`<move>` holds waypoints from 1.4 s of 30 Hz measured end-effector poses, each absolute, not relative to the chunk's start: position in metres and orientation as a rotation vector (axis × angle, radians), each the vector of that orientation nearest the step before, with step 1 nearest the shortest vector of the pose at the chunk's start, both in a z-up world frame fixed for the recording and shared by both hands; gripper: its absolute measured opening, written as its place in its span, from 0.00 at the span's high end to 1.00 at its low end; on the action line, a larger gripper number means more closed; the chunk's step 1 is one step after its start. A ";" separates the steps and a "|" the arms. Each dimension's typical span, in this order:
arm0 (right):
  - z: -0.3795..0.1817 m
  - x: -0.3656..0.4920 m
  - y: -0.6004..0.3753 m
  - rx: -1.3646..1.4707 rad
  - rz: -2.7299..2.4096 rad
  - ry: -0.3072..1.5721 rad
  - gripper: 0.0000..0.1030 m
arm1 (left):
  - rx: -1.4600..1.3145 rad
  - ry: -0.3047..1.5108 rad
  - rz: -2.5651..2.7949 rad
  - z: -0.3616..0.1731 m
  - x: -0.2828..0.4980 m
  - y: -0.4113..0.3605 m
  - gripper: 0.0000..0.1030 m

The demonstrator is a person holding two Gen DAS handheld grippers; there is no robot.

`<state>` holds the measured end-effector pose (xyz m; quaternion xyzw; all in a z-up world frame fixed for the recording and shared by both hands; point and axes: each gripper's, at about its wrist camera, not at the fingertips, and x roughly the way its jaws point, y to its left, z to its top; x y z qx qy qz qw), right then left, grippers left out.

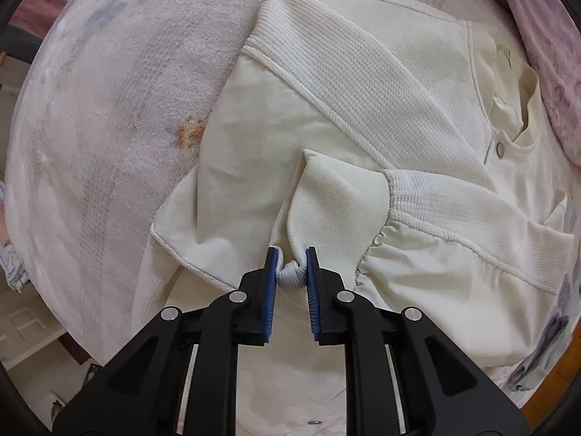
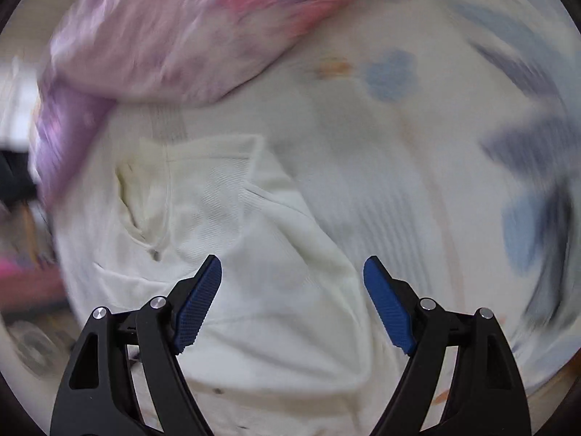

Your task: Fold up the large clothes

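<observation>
A cream-white jacket (image 1: 363,109) with ribbed trim and snap buttons lies on a flowered bed sheet (image 1: 109,127). My left gripper (image 1: 291,254) points down at it and is shut on a bunched ribbed cuff (image 1: 290,272), which is lifted a little off the cloth beneath. A sleeve (image 1: 454,218) lies across the jacket body to the right of the grip. In the blurred right wrist view, my right gripper (image 2: 292,265) hangs open above the same jacket (image 2: 236,254), with nothing between its blue pads (image 2: 198,309).
A pink-purple quilt (image 2: 163,36) is heaped along the bed's far side, also at the right edge (image 1: 544,54) of the left wrist view. The wooden bed frame (image 1: 559,356) shows at lower right. Floor and furniture (image 1: 29,327) lie beyond the mattress at left.
</observation>
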<state>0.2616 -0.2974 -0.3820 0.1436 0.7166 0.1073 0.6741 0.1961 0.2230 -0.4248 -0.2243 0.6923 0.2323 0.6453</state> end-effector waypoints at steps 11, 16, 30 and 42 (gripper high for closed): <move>-0.463 0.296 -0.209 -0.096 0.138 1.748 0.71 | -0.621 1.569 0.520 -0.444 0.165 0.259 0.85; -0.426 0.333 -0.279 -0.121 -0.029 1.611 0.75 | -0.613 1.569 0.505 -0.446 0.164 0.270 0.85; -0.468 0.328 -0.256 -0.029 0.069 1.814 0.48 | -0.577 1.574 0.559 -0.452 0.173 0.258 0.84; -0.399 0.304 -0.330 0.215 0.105 1.594 0.36 | -0.578 1.537 0.622 -0.436 0.163 0.260 0.84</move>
